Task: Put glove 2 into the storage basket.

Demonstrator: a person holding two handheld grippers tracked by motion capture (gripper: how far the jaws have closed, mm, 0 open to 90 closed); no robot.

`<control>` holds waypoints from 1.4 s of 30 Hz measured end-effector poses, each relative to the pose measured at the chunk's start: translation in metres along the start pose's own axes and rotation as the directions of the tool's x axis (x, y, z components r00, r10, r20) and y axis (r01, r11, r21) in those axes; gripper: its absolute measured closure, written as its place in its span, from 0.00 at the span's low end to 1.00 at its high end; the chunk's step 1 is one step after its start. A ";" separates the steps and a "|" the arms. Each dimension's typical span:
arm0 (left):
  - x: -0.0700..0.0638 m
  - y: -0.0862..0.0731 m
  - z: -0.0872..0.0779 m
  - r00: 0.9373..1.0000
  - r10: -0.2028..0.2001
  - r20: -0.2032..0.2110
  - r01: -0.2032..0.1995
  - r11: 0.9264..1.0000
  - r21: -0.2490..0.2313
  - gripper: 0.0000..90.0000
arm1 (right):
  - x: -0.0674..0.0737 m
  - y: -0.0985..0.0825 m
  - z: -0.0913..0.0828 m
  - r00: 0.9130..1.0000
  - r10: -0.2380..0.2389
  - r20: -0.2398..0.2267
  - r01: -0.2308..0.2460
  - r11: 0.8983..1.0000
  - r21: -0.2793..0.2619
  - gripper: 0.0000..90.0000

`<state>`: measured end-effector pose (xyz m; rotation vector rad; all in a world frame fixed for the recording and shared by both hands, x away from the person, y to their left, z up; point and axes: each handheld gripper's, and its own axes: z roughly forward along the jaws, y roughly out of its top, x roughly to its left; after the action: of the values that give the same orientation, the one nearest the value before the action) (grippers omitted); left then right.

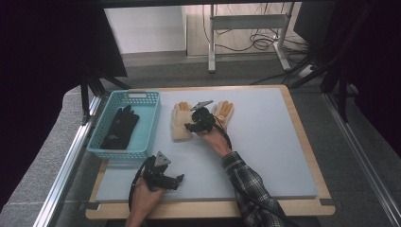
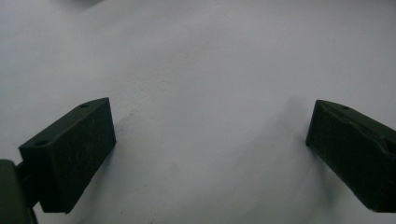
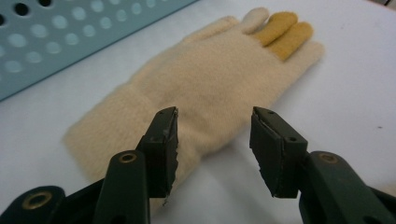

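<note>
A cream knitted glove with yellow fingertips lies flat on the grey mat, just right of the teal basket. My right gripper hovers at the glove's cuff side, open, and its pads touch nothing. A second cream glove lies behind that hand, partly hidden. A black glove rests inside the basket. Near the mat's front left, my left gripper is open over bare mat with nothing between its jaws.
The grey mat covers a wooden table top. The basket's perforated wall runs close beside the glove. Black frame posts stand at the table's back corners, and metal rails run along both sides.
</note>
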<state>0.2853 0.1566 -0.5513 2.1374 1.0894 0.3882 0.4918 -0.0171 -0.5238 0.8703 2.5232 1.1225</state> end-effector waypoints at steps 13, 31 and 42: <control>0.000 0.000 0.000 1.000 -0.001 0.000 0.001 1.000 0.000 0.02 | 0.001 0.002 0.008 0.998 0.064 -0.012 -0.063 0.997 0.054 0.99; 0.000 0.000 0.000 1.000 0.001 -0.001 -0.001 1.000 0.002 0.02 | 0.014 0.009 -0.052 0.998 0.030 -0.062 -0.029 1.000 0.008 0.97; 0.000 0.000 0.000 1.000 -0.001 0.000 0.001 1.000 0.000 0.02 | 0.009 -0.002 0.006 0.998 -0.042 -0.042 0.043 0.999 0.032 0.39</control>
<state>0.2853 0.1567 -0.5514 2.1369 1.0904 0.3871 0.4864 -0.0094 -0.5291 0.8054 2.5877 1.0992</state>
